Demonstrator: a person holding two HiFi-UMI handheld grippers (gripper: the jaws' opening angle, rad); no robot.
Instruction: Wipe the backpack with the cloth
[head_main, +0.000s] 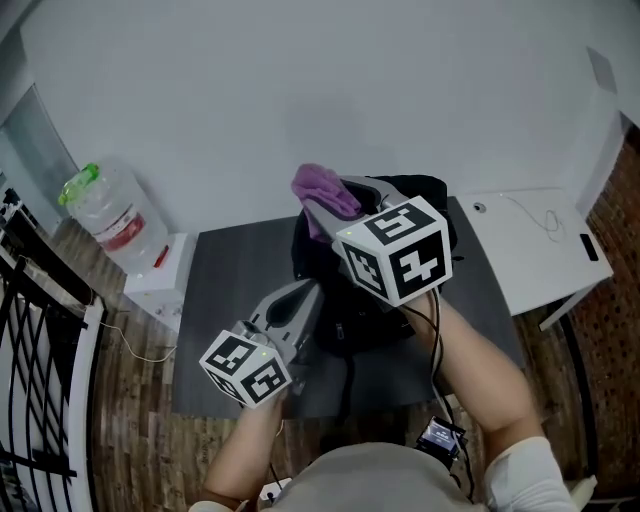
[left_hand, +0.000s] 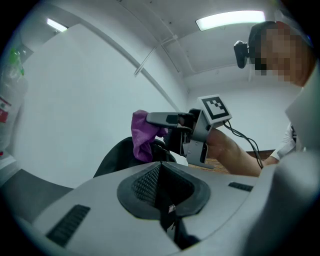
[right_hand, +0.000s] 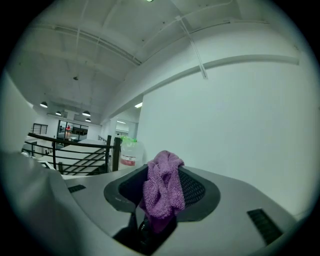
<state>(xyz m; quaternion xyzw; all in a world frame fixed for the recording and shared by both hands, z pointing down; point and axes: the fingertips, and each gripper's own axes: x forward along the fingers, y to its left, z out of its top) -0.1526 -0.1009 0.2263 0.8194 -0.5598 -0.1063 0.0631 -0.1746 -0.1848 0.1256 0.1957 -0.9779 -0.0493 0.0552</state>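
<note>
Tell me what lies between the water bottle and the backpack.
In the head view, a white box next to the water bottle, then bare gray mat up to the backpack.

Backpack (head_main: 355, 322): black, soft, slumped at middle of grey surface (head_main: 230, 290), toward its far edge, strap trailing to near edge. Your left gripper (head_main: 305, 295) pinches its left side. Cloth (head_main: 322, 190): purple, bunched, nipped in your right gripper (head_main: 338, 203), over backpack's top; contact unclear.
</note>
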